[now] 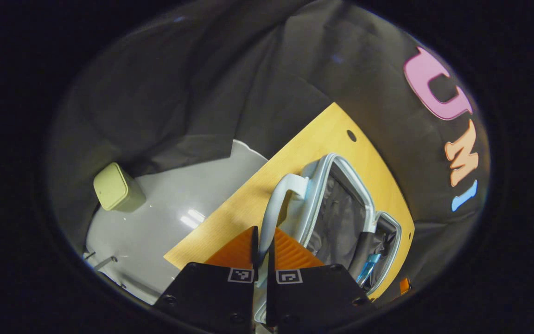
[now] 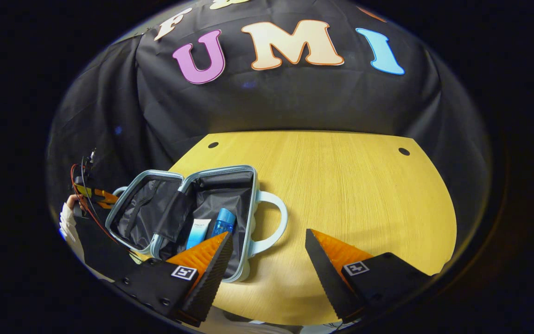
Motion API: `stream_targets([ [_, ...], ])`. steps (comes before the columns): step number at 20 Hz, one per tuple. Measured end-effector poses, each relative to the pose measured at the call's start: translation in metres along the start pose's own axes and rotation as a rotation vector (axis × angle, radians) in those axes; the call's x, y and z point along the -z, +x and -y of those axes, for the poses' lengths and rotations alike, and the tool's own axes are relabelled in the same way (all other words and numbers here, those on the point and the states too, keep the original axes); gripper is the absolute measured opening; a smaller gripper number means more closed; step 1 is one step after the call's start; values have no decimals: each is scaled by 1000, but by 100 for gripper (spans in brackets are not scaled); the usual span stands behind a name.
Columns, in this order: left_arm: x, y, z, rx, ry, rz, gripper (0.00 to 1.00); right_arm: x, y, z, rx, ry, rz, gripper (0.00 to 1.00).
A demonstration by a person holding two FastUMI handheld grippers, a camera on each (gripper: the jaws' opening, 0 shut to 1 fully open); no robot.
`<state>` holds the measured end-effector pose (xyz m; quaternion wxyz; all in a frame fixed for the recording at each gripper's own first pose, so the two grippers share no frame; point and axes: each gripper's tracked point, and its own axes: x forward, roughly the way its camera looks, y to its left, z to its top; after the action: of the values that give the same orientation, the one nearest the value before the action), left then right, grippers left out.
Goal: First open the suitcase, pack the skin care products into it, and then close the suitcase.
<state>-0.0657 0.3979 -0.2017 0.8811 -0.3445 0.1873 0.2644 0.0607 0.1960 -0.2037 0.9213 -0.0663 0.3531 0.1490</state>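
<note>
In the left gripper view, the left gripper (image 1: 263, 250) is clenched on a pale handle (image 1: 280, 197) of the suitcase (image 1: 341, 204), its two fingers pressing the handle from both sides. The suitcase lies open on the wooden table (image 1: 313, 139), its dark lining showing, with a blue bottle (image 1: 368, 269) just visible inside near the lower edge. Beyond the table edge this view takes in a glossy grey floor (image 1: 179, 195) and a small pale green bin (image 1: 116, 188) standing on it, near the black cloth wall.

The right gripper view looks across the table (image 2: 350, 185) from the other side. The right gripper (image 2: 267, 246) is released, fingers wide apart, hovering over the table just beside the suitcase (image 2: 188, 208) and gripping nothing. From here both halves of the suitcase lie spread flat, and inside the right half rest a white tube (image 2: 198, 232) and the blue bottle (image 2: 224, 222) side by side. A second pale handle (image 2: 271, 218) juts from the suitcase's right side. At the far left of this view, a hand (image 2: 67, 218) holds the left gripper (image 2: 93, 192) at the suitcase's edge. Two small dark holes mark the table's far corners.
</note>
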Motion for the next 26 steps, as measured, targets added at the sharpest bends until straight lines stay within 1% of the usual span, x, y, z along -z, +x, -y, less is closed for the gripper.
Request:
stream_targets([
  [2,-11,-26,27,35,16,25,3,-2,-1,4,-9,2,7,98],
  [5,-14,-60,70,98,38,51,3,-7,-2,12,-23,10,22,98],
  [6,-14,-70,82,115,52,57,6,-11,-4,16,-28,14,29,98],
  [7,-13,-78,97,127,71,65,3,-13,-6,19,-33,16,36,98],
  [11,0,-105,151,129,161,90,3,-20,-11,38,-43,19,62,98],
  [14,19,-119,195,153,213,88,3,-22,-21,55,-50,21,80,98],
  [16,33,-128,229,183,238,80,3,-20,-27,67,-52,24,89,98],
  [19,62,-131,284,240,295,62,3,-19,-38,78,-79,44,105,98],
  [21,87,-122,320,285,326,36,3,-19,-48,87,-89,43,118,98],
  [22,98,-117,338,304,336,19,3,-19,-51,91,-92,38,125,94],
  [23,109,-111,352,323,344,-1,4,-20,-56,96,-93,33,133,98],
  [26,134,-90,384,370,326,-48,3,-24,-68,111,-83,19,157,98],
])
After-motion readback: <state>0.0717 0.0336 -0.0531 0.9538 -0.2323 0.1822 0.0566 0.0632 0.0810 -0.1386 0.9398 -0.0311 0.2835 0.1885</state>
